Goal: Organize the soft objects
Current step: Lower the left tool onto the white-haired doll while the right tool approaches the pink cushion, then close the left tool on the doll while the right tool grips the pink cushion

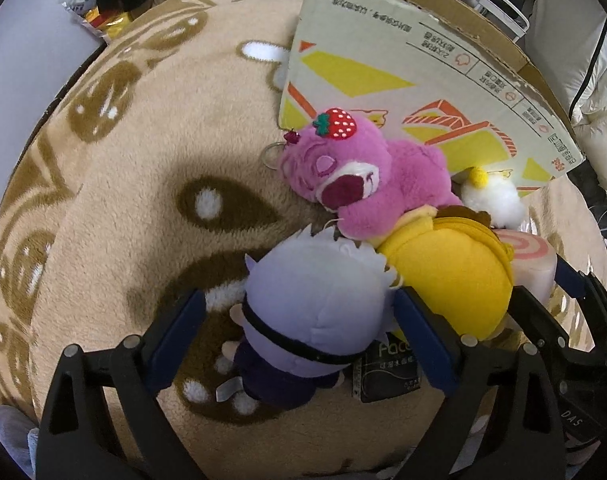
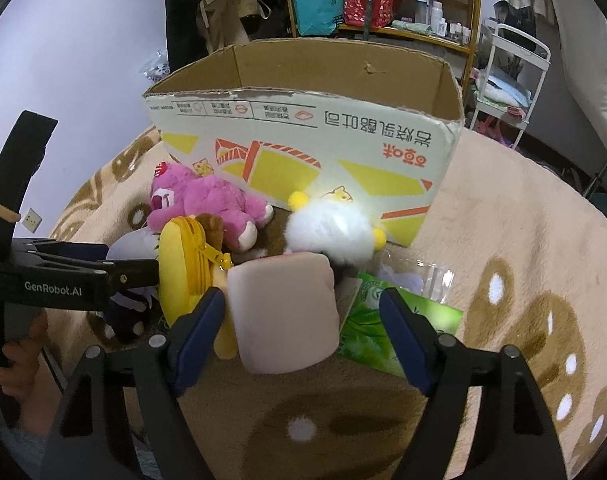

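Note:
A doll plush [image 1: 315,300] with pale lilac hair and dark clothes lies on the beige blanket [image 1: 143,184]. My left gripper [image 1: 297,294] straddles its head, jaws open; the left pad stands clear of it. A pink roll-shaped cushion [image 2: 283,312] sits between the fingers of my right gripper [image 2: 301,292], which is open, with a gap at the right pad. Beside them lie a yellow zip plush [image 2: 179,264], a pink bear with a strawberry [image 1: 367,176] and a fluffy white plush [image 2: 327,228]. Just behind the pile stands the open cardboard box [image 2: 303,136].
A green packet [image 2: 367,332] lies under the right finger, and a black packet [image 1: 387,376] lies beside the doll. A hand [image 2: 19,360] holds the left gripper's handle. Shelves [image 2: 383,0] and a white cart [image 2: 511,80] stand behind the box.

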### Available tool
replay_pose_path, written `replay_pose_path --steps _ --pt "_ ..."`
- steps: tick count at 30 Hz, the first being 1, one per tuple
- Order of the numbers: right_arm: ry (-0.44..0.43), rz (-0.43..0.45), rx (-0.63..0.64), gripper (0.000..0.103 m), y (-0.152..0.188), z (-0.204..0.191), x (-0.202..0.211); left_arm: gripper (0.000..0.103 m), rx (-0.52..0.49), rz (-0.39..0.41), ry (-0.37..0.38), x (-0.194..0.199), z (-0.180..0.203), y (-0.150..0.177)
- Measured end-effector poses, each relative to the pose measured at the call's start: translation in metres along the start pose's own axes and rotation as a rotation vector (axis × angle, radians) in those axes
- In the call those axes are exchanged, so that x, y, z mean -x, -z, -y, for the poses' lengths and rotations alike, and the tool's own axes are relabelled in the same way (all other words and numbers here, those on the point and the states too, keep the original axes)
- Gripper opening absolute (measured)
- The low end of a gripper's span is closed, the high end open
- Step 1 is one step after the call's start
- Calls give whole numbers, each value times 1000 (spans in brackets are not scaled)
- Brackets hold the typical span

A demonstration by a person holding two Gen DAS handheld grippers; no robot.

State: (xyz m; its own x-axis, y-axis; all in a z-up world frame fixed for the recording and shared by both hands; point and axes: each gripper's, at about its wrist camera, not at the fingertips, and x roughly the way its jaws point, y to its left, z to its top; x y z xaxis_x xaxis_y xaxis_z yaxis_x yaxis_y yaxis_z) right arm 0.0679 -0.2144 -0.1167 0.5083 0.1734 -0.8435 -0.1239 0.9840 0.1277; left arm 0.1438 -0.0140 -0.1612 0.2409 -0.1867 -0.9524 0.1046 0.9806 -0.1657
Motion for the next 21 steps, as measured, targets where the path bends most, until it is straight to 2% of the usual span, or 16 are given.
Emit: replay_pose_path --steps 3,5,9,11,18,20,21 --pt "-1 -7 -6 82 1 1 -2 93 -2 21 -21 8 3 3" --pt "-17 -18 -15 69 1 2 -3 88 6 20 -17 10 3 4" --pt "-34 -20 -16 63 2 0 -2 82 21 10 17 13 1 8" --pt "-46 -24 -13 56 2 -1 -2 80 22 -2 23 7 -1 10" --pt "-66 -35 -26 54 3 0 -2 78 12 -17 22 -1 -3 12" --pt "-68 -34 -25 53 2 -1 -1 69 11 -16 40 -1 -3 13" --pt "-65 -33 -27 53 3 0 -1 68 15 -13 42 -1 -1 15"
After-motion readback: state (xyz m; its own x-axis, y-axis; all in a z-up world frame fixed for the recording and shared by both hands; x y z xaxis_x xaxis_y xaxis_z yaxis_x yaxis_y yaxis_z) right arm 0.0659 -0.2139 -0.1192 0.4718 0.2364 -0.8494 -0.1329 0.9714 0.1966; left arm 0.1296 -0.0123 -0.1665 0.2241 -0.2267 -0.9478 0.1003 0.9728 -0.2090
